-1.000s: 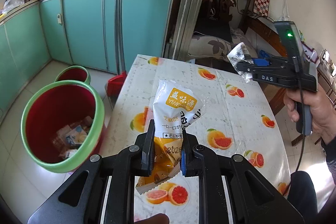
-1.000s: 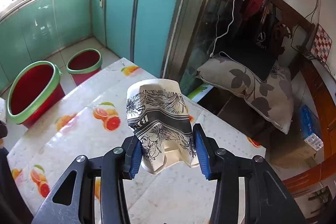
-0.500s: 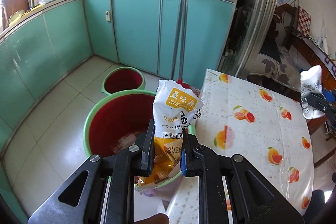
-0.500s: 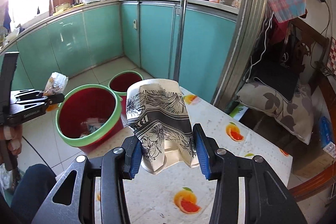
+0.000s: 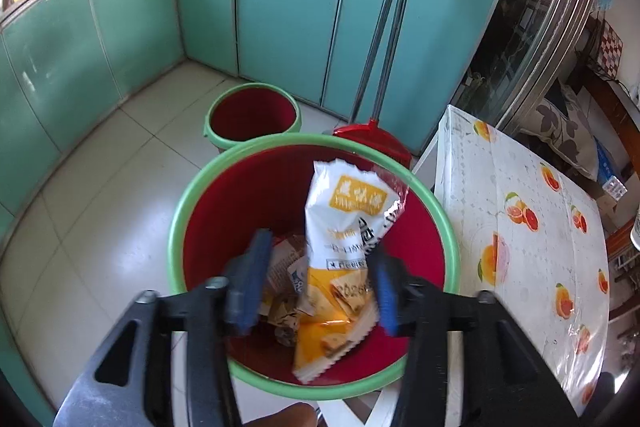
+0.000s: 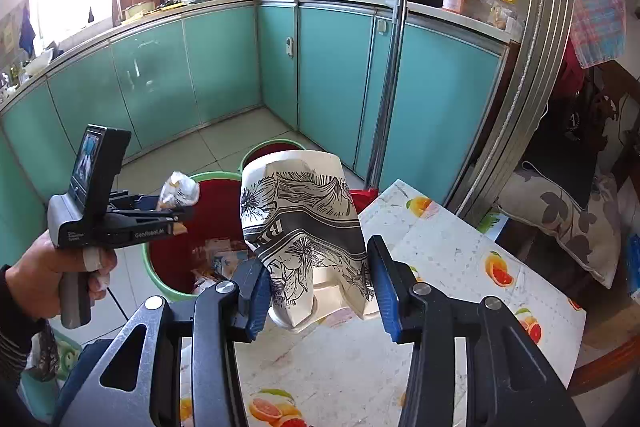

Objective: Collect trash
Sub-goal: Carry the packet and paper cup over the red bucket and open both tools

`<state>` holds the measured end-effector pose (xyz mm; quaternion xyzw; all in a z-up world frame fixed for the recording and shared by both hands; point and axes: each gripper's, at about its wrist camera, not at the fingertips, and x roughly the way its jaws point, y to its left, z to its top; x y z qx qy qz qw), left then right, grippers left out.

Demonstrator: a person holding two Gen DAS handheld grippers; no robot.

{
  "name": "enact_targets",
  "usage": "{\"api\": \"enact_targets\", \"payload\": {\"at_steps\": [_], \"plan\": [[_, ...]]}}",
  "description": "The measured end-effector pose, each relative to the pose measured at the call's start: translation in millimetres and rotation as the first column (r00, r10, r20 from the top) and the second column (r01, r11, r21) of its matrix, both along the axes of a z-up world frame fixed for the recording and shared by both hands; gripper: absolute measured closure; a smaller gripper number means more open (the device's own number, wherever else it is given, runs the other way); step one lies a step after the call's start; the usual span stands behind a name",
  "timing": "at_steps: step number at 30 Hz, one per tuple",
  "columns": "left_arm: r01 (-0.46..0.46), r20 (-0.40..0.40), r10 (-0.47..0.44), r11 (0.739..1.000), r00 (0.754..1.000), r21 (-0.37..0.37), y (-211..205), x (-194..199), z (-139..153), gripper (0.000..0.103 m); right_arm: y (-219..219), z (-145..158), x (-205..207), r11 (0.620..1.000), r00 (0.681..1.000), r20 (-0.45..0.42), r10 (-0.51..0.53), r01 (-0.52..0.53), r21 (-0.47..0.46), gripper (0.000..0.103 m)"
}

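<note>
My left gripper is open above the big red bin with a green rim. The white and yellow snack wrapper hangs loose between the spread fingers, over the bin's mouth. Other wrappers lie at the bin's bottom. My right gripper is shut on a crushed paper cup with black flower print, held above the table's corner. In the right wrist view the left gripper shows over the bin with the wrapper at its tips.
A smaller red bin stands behind the big one. A red dustpan and a broom handle lean on the teal cabinets. The table with an orange-print cloth is at the right.
My left gripper has moved left from the table to over the big bin and its jaws have opened, letting go of the snack wrapper. My right gripper has swung toward the bins with the cup.
</note>
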<state>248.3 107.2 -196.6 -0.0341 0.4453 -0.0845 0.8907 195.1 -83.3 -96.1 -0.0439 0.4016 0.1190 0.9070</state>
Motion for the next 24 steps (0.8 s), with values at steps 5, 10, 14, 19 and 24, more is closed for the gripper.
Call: {"api": "enact_targets", "payload": {"at_steps": [5, 10, 14, 19, 24], "plan": [[-0.017, 0.018, 0.018, 1.000, 1.000, -0.016, 10, -4, -4, 0.022, 22, -8, 13, 1.000, 0.999, -0.019, 0.029, -0.029, -0.008, 0.060], [-0.111, 0.103, 0.112, 0.994, 0.988, -0.008, 41, -21, 11, 0.016, 51, -20, 35, 0.996, 0.996, -0.026, 0.090, -0.090, 0.000, 0.061], [-0.203, 0.153, 0.202, 0.979, 0.967, -0.009, 73, -37, 25, 0.014, 84, -36, 56, 0.991, 0.990, -0.037, 0.136, -0.136, 0.010, 0.061], [-0.270, 0.182, 0.269, 0.963, 0.946, -0.020, 104, -54, 36, 0.014, 125, -53, 79, 0.982, 0.980, -0.048, 0.191, -0.190, 0.021, 0.060], [-0.311, 0.193, 0.311, 0.950, 0.931, -0.031, 123, -69, 41, 0.014, 159, -66, 94, 0.975, 0.973, -0.055, 0.223, -0.223, 0.007, 0.054]]}}
